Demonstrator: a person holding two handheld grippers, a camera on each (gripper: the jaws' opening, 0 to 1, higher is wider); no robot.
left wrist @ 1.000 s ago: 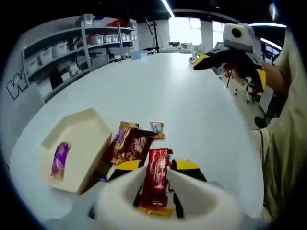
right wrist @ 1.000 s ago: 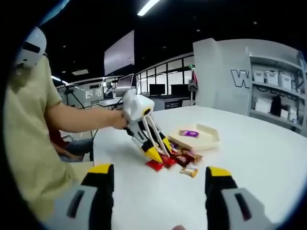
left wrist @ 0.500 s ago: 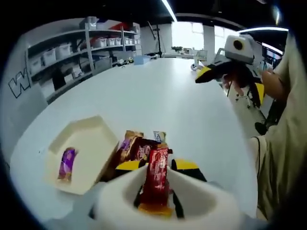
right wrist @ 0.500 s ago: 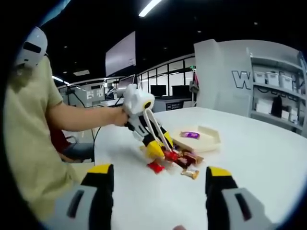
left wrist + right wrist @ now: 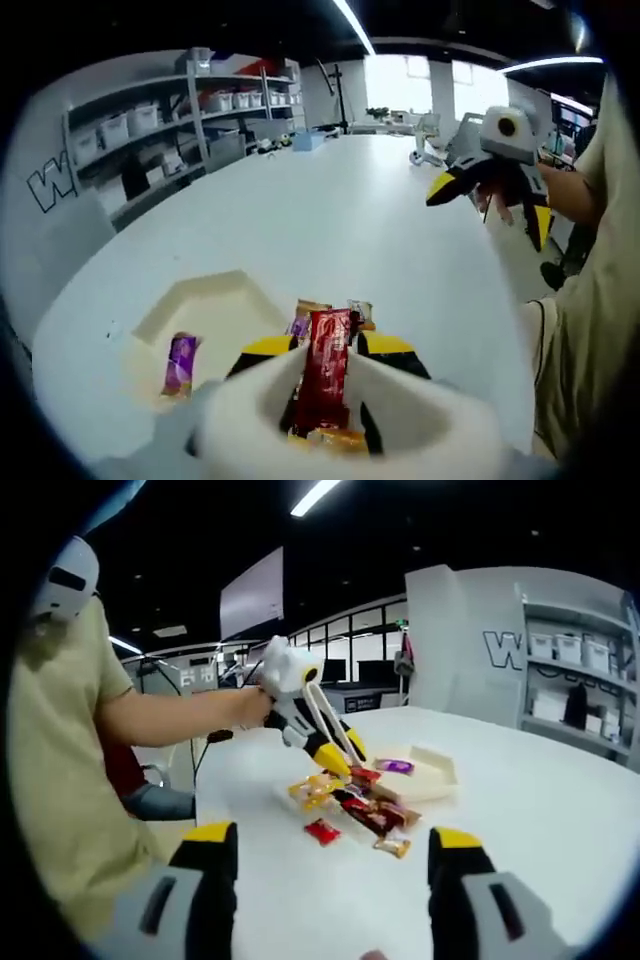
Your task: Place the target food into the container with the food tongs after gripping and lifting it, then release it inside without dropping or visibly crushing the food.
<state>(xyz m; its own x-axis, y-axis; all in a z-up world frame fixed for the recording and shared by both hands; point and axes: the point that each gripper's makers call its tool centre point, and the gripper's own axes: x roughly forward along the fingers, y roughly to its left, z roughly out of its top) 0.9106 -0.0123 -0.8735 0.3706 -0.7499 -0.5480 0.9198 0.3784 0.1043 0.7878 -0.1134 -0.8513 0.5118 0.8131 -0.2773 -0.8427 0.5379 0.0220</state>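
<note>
My left gripper (image 5: 328, 346) is shut on white food tongs (image 5: 250, 410), which pinch a red snack packet (image 5: 325, 365). An orange-yellow wrapper end (image 5: 330, 438) shows at the rear of the packet. In the right gripper view the left gripper (image 5: 340, 756) hangs above the table with the red packet (image 5: 362, 776) and the orange-yellow wrapper end (image 5: 315, 788), just short of the cream container (image 5: 430, 772). The container (image 5: 215, 300) holds a purple packet (image 5: 181, 361). My right gripper (image 5: 330, 837) stands open with nothing in it, and it shows raised at the far right (image 5: 488, 200).
Loose snack packets (image 5: 375, 815) lie on the white table (image 5: 540, 820) beside the container, with a small red packet (image 5: 322, 831) nearer me. Two packets (image 5: 355, 313) lie ahead of the tongs. A person's arm (image 5: 170, 720) holds the left gripper. Shelves (image 5: 150, 130) line the far wall.
The left gripper has risen off the table with the red packet in the tongs and moved toward the container. The right gripper has hardly moved.
</note>
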